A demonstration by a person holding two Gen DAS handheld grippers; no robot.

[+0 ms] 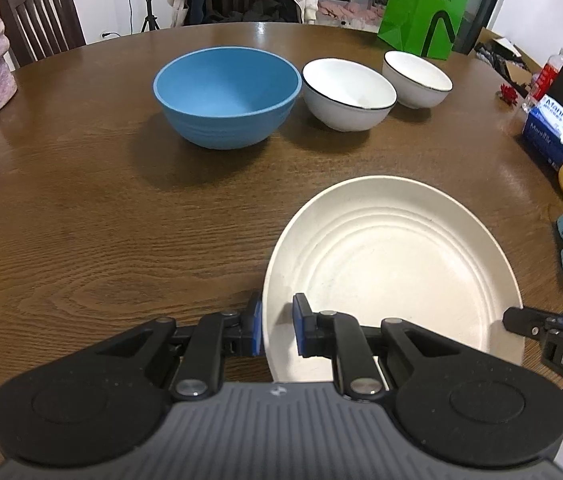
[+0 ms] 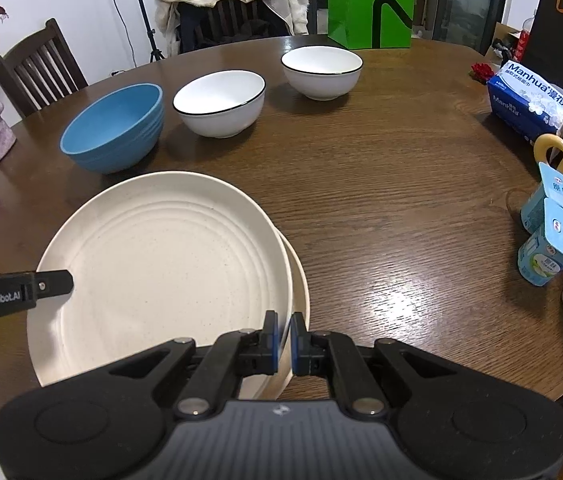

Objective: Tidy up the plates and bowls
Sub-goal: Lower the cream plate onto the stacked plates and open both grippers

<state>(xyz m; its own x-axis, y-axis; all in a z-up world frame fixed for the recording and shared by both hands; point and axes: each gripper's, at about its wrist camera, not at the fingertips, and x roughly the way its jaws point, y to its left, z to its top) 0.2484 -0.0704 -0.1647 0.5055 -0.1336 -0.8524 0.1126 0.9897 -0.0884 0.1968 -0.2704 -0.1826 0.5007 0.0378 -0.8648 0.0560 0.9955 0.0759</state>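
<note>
**Both grippers clamp the top plate over a second one**

The left gripper pinches the near-left rim of the cream plate: one pad sits outside the rim, the other on the plate's inner face. The right gripper is clenched on the same plate's opposite rim, which runs up between its nearly closed pads. Ahead of both sets of jaws stand a blue bowl and two white black-rimmed bowls in a row, untouched.

Only the right wrist view shows a second cream plate peeking out beneath the held one, offset towards the right jaws; the left view hides it.

The step in hand looks like stacking the plates. Next, I judge, the upper plate needs centring on the lower, then both grips released, before the bowls are nested.
</note>
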